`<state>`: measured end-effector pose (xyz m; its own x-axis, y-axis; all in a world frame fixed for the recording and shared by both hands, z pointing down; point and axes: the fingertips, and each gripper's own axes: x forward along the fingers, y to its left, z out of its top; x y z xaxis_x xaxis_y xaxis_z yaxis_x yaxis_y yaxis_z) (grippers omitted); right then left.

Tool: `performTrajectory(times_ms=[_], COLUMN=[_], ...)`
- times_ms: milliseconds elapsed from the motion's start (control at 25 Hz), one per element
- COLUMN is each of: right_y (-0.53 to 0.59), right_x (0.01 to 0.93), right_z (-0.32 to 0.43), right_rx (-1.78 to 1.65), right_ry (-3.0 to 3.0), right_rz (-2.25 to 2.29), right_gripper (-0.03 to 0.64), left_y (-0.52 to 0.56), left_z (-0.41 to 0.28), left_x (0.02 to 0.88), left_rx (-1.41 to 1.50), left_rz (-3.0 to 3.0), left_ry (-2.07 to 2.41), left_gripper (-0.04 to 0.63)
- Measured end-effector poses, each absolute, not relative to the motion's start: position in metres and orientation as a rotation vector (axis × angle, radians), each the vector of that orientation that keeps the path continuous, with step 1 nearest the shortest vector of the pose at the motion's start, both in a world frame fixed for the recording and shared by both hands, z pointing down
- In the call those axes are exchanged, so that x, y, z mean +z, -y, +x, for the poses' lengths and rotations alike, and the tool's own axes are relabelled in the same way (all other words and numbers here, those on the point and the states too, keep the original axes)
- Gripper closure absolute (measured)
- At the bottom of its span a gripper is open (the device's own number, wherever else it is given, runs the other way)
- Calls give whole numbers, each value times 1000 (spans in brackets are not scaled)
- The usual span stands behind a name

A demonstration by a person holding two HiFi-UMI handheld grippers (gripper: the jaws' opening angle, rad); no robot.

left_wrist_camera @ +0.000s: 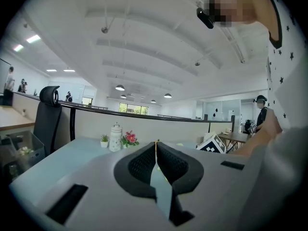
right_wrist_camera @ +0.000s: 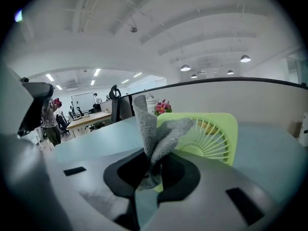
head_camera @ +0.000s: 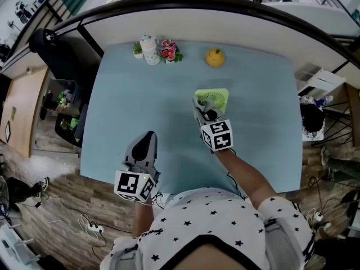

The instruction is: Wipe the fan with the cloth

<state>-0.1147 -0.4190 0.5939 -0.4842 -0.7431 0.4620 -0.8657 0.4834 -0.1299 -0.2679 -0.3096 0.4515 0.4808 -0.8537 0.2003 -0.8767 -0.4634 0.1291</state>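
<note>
A small lime-green fan [head_camera: 215, 98] stands near the middle of the pale blue table [head_camera: 129, 106]; its grille [right_wrist_camera: 211, 136] faces me in the right gripper view. My right gripper [head_camera: 205, 113] is shut on a grey cloth [right_wrist_camera: 153, 138], which sticks up from the jaws and touches the fan's left edge. My left gripper [head_camera: 147, 141] hovers over the table's near left part, jaws shut with nothing between them [left_wrist_camera: 156, 159].
At the table's far edge stand a white jar [head_camera: 149, 49], a small potted plant [head_camera: 137, 50], pink flowers [head_camera: 169, 51] and a yellow object [head_camera: 215, 57]. A dark partition rail [head_camera: 185, 7] curves behind the table. A black chair [head_camera: 50, 46] sits at the left.
</note>
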Motion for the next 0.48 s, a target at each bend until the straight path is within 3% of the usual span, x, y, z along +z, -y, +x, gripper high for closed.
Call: performTrajectory(times_ms=[480], right_y=[426], right_x=[590], right_z=[-74], right_rx=[530], right_ry=[2345], right_rz=[1465], right_gripper=[574], left_y=[310], left_z=[-252], left_x=[450], left_rx=[173], left_rz=[2545], left_ry=[1444], left_gripper=[563])
